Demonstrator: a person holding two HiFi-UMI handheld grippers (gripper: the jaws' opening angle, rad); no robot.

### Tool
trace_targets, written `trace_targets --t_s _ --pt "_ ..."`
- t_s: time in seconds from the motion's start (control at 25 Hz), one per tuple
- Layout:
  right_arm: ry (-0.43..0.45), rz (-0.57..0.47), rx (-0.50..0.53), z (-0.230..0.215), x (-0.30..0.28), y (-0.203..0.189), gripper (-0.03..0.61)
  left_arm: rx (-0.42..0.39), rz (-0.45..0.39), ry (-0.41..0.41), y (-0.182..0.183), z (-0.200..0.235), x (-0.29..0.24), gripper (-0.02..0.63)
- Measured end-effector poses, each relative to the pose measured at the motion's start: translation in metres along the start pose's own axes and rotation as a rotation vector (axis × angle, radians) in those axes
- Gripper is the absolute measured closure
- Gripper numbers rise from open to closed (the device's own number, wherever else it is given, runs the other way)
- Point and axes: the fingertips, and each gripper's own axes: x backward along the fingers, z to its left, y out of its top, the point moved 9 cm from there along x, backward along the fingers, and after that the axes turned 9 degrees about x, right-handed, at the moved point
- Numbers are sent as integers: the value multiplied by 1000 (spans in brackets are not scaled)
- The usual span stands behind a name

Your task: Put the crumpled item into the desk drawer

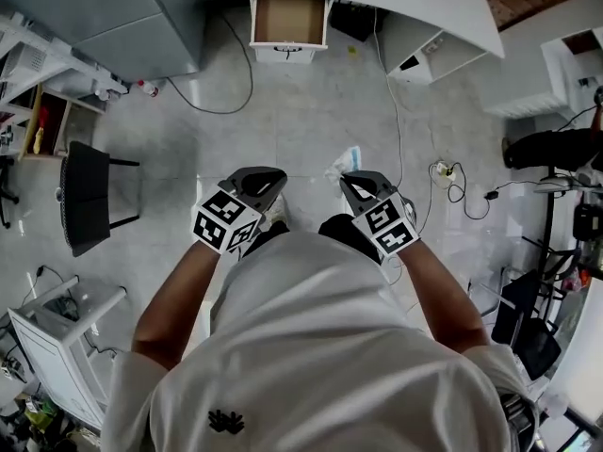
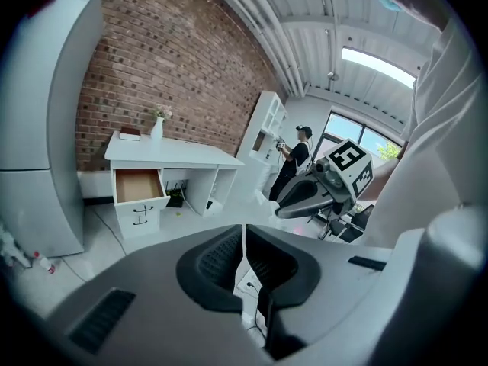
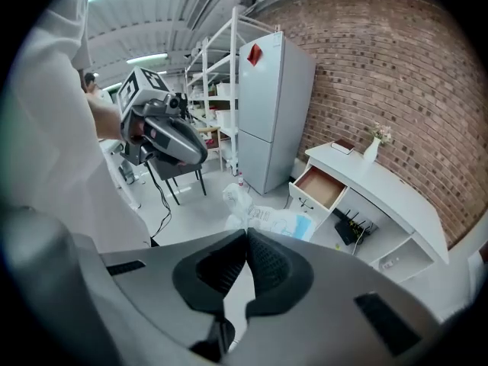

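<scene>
Crumpled item [image 1: 345, 164], a white-and-blue plastic wrapper, lies on the floor [image 1: 301, 111] at frame centre in the head view, just above the right gripper [image 1: 357, 183]. It is not yet picked up. The desk drawer [image 1: 288, 20] at top centre is pulled open and looks empty, likely ready for the drop, and is well apart from the wrapper. Right gripper has its jaws pressed together with nothing between them. Left gripper [image 1: 263, 174] is the same, closed and empty. Both are held at waist level, aimed forward, probably for the approach.
</scene>
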Motion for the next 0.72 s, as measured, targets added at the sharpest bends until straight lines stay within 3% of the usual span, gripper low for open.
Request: trace_targets --t_s 0.24,0.48,0.72 --pt "24 13 -3 -64 -86 81 549 107 -39 36 36 109 23 583" --pt "37 -5 -4 -101 -119 86 549 122 -39 72 50 133 16 583" --pt "64 -38 23 -179 -165 101 549 143 -69 155 104 168 -1 583"
